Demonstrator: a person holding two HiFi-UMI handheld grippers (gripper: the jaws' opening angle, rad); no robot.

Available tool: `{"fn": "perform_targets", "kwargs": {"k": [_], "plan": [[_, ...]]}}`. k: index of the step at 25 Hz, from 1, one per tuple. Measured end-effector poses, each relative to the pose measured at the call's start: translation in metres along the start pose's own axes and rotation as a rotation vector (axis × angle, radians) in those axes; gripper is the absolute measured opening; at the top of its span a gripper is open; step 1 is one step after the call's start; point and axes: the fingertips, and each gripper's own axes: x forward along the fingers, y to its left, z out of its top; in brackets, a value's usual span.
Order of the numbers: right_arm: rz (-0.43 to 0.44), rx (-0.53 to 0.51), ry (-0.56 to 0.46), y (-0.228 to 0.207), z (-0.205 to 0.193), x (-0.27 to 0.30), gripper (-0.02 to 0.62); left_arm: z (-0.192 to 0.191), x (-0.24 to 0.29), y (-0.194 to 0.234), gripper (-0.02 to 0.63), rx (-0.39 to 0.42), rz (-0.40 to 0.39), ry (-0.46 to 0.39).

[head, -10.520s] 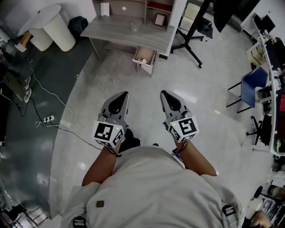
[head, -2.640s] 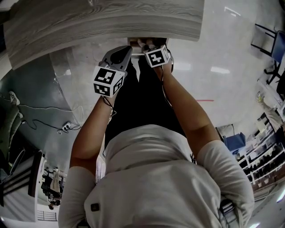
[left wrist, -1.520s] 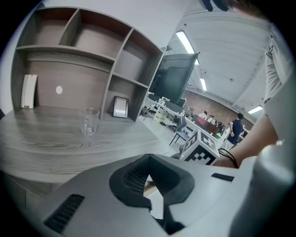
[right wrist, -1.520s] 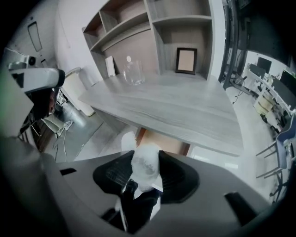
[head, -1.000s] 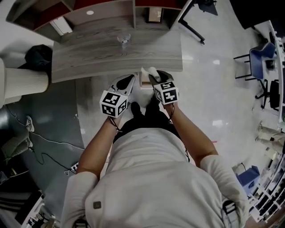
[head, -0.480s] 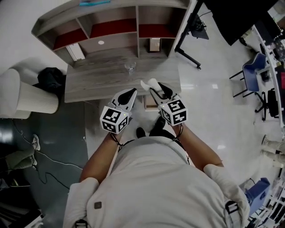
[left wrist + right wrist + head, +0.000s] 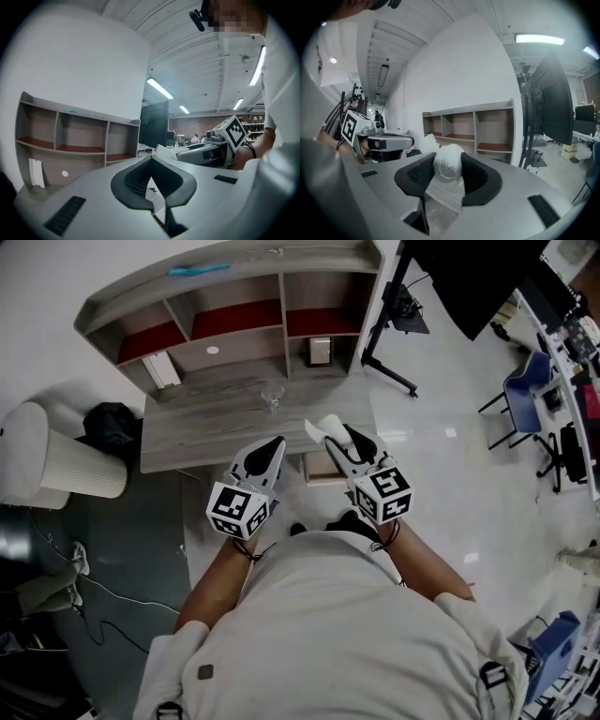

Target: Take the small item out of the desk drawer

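Note:
A small white crumpled item [image 7: 322,427] sits between the pads of my right gripper [image 7: 330,433], which is shut on it, above the desk's front edge. In the right gripper view the item [image 7: 447,163] fills the gap between the black pads of the right gripper [image 7: 447,171]. The open drawer [image 7: 323,466] shows under the grey desk [image 7: 216,423], between my two grippers. My left gripper [image 7: 272,445] hovers beside it at the same height, its jaws shut and empty. In the left gripper view its tips [image 7: 150,159] meet, with the right gripper [image 7: 206,152] off to the right.
A clear glass [image 7: 273,395] stands on the desk. The shelf unit [image 7: 234,315] behind holds a small box [image 7: 319,351] and a white book [image 7: 161,369]. A white round stand [image 7: 52,465] and black bag [image 7: 111,418] are left, a black monitor stand [image 7: 398,310] and blue chair [image 7: 525,390] right.
Both grippers have drawn back and up from the drawer, the right one carrying the white item. The head view has risen, so the whole desk and shelf now show.

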Motion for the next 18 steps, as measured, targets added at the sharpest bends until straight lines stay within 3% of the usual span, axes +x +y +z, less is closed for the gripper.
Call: {"fn": "perform_targets", "kwargs": {"k": [8, 18], "plan": [[0.032, -0.013, -0.034, -0.018, 0.009, -0.024, 0.175, 0.014, 0.007, -0.026, 0.015, -0.011, 0.035, -0.047], [0.116, -0.027, -0.058, -0.058, 0.003, -0.089, 0.175, 0.015, 0.03, -0.099, 0.015, -0.02, 0.128, -0.058]]}}
